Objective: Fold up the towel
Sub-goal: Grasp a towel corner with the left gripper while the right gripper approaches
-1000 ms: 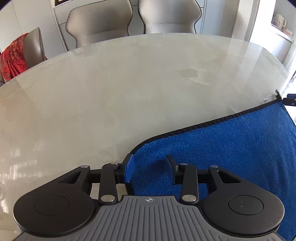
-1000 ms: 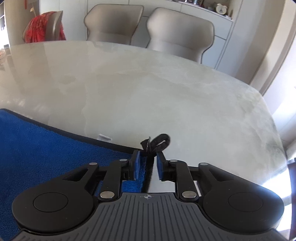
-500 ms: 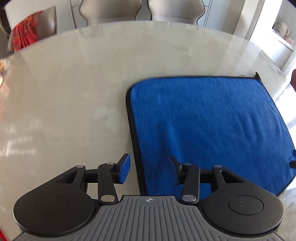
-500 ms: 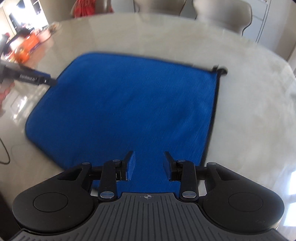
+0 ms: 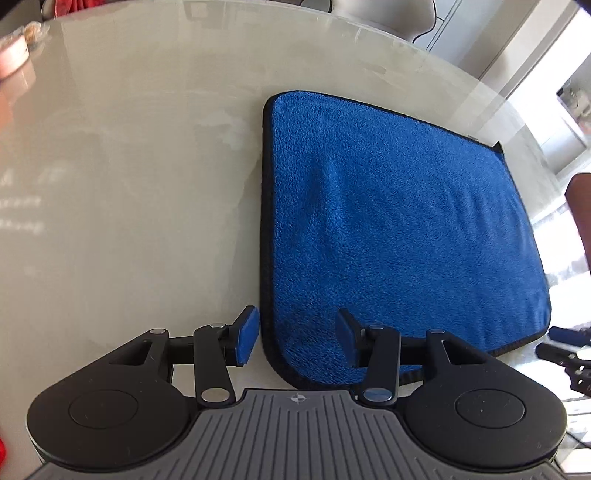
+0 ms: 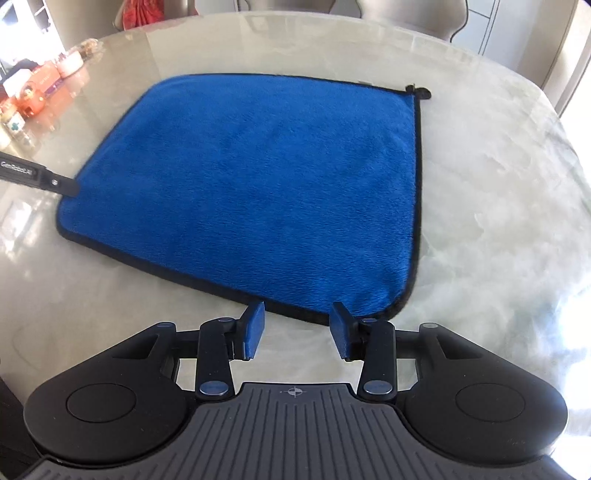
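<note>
Two hand-held grippers hang over a pale, glossy desk (image 5: 129, 206) where a blue towel (image 5: 391, 229) with black edging lies spread flat, a single layer with no fold in it. From the left wrist view, the left hand-held gripper (image 5: 297, 339) sits above the towel's near left corner: its jaws stand partly apart and grip nothing, one blue pad over bare desk just outside the black hem, the other over the blue pile, so the hem runs up between them. Whether the pads touch the cloth cannot be told. The right hand-held gripper (image 6: 297, 330) hovers at the towel's near edge, close to its right corner; its jaws are opening, halfway wide, and between them only the black hem and bare desk show, with nothing pinched. In the right wrist view the towel (image 6: 266, 184) stretches away, a small black loop (image 6: 419, 91) sticking out at its far right corner. The tip of the left tool shows at that view's left edge, beside the towel's left corner. Jars and boxes (image 6: 40, 88) crowd the desk's far left rim, and beige chairs (image 6: 402, 14) stand behind the desk.
</note>
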`<state>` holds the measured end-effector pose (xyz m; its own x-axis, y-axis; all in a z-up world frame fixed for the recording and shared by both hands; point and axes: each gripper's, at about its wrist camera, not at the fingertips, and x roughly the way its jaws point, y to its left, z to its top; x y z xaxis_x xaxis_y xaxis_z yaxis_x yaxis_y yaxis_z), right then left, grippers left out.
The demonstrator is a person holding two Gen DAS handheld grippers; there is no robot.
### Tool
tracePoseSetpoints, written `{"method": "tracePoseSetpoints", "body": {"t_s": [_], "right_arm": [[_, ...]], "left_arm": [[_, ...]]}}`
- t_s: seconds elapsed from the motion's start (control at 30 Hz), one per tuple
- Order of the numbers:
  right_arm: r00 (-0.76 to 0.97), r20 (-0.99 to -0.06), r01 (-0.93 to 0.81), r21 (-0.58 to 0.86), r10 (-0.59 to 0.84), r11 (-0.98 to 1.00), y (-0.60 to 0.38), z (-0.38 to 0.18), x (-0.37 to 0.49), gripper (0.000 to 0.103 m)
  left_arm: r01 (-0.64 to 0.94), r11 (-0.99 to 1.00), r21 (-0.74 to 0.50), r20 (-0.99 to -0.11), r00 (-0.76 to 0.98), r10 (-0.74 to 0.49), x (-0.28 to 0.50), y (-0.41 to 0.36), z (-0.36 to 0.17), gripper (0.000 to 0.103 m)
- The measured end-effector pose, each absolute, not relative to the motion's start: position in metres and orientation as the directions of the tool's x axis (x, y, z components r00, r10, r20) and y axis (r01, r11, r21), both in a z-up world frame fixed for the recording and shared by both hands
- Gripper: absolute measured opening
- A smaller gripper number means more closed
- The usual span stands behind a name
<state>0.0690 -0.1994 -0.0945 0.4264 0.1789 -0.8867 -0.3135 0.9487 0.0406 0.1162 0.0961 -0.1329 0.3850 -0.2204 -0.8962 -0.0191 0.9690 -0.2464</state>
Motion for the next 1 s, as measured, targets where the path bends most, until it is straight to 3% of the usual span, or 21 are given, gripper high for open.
{"method": "tracePoseSetpoints", "body": {"t_s": [0.2,0.3,0.37,0.47,0.67,1.0], "right_arm": [[0.428,-0.885,-0.317,0.043,0.183,0.947,-0.196,-0.09,0.058,0.041],[0.425,-0.887,-0.311,0.045,0.181,0.949,-0.195,-0.09,0.055,0.041],[0.427,-0.884,-0.316,0.053,0.191,0.947,-0.192,-0.088,0.053,0.041],[0.427,-0.872,-0.36,0.077,0.238,0.93,-0.18,-0.083,0.049,0.041],[0.436,-0.834,-0.551,0.05,0.338,0.833,-0.118,-0.08,0.046,0.041],[0.438,-0.753,-0.759,-0.016,0.492,0.651,-0.016,-0.087,0.047,0.041]], "left_arm": [[-0.052,0.961,-0.272,-0.89,0.393,-0.231,0.12,0.1,-0.131,0.049],[-0.043,0.965,-0.258,-0.892,0.395,-0.221,0.122,0.098,-0.133,0.043],[-0.042,0.969,-0.244,-0.896,0.392,-0.209,0.124,0.098,-0.134,0.013],[-0.061,0.957,-0.283,-0.893,0.38,-0.24,0.127,0.105,-0.136,0.008],[-0.051,0.94,-0.337,-0.877,0.381,-0.294,0.131,0.11,-0.128,0.0],[-0.038,0.936,-0.349,-0.862,0.405,-0.305,0.141,0.111,-0.118,0.0]]}}
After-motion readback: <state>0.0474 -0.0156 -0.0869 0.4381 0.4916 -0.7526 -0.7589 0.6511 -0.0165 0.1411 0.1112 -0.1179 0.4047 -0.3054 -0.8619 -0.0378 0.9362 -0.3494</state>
